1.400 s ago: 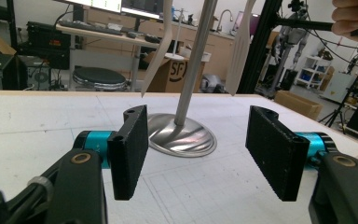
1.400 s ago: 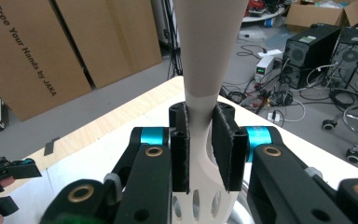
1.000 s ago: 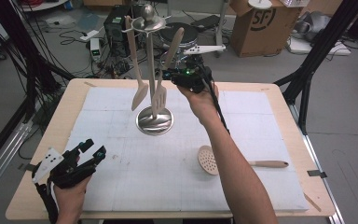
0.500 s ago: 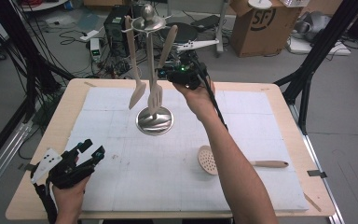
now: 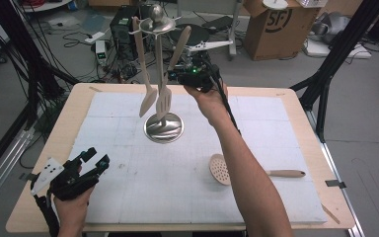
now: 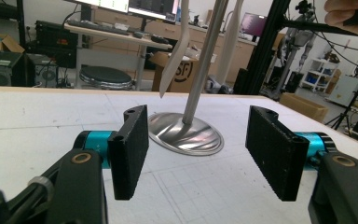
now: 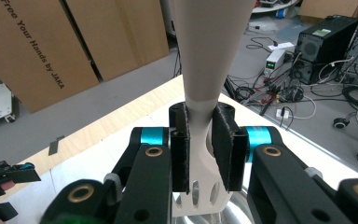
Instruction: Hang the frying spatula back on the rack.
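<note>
Near the table's (image 5: 39,197) front-left corner, left gripper (image 5: 96,156) resting low with jaws well apart and nothing between them, pointed toward the stand (image 5: 163,127). On that stand, 1 plain wooden spatula (image 5: 148,101) already hanging from a left-hand hook, clear of the base. Just to its right, slotted turner (image 5: 164,104) in the air beside the pole, head above the steel base, handle end tilted up near a top hook; cannot tell whether it is caught on the hook. Right gripper (image 5: 178,77) clamped on the turner's neck, just above the slots. Further right, flat on the white mat (image 5: 276,128) and well apart from the stand, 1 perforated skimmer (image 5: 220,169), untouched. Judged about halfway: 1 hung, 1 in hand, 1 left to fetch.
</note>
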Motion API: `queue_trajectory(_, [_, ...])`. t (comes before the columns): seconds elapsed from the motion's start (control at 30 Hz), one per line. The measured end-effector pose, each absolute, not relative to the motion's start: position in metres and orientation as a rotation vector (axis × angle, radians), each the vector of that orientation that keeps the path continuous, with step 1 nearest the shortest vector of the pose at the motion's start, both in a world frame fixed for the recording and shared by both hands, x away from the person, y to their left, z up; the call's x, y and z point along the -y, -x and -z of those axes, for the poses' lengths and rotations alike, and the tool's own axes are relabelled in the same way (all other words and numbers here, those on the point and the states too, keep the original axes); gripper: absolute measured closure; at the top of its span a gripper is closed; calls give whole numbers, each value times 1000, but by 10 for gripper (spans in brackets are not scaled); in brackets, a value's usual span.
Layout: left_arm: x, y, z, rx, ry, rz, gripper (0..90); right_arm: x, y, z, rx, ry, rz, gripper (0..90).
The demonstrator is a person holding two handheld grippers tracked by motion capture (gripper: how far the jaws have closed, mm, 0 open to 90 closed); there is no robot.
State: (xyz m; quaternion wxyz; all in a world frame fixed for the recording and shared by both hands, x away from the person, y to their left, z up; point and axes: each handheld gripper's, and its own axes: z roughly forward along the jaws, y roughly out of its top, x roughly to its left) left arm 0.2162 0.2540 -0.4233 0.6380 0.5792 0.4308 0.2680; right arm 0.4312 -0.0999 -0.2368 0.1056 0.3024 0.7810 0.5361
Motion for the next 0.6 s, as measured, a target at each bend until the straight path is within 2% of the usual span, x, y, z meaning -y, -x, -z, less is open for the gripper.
queue_trajectory(0.6, [-256, -215, 424, -986, -1321, -615, 399, 90, -442, 225, -2369, -856, -1520, 776])
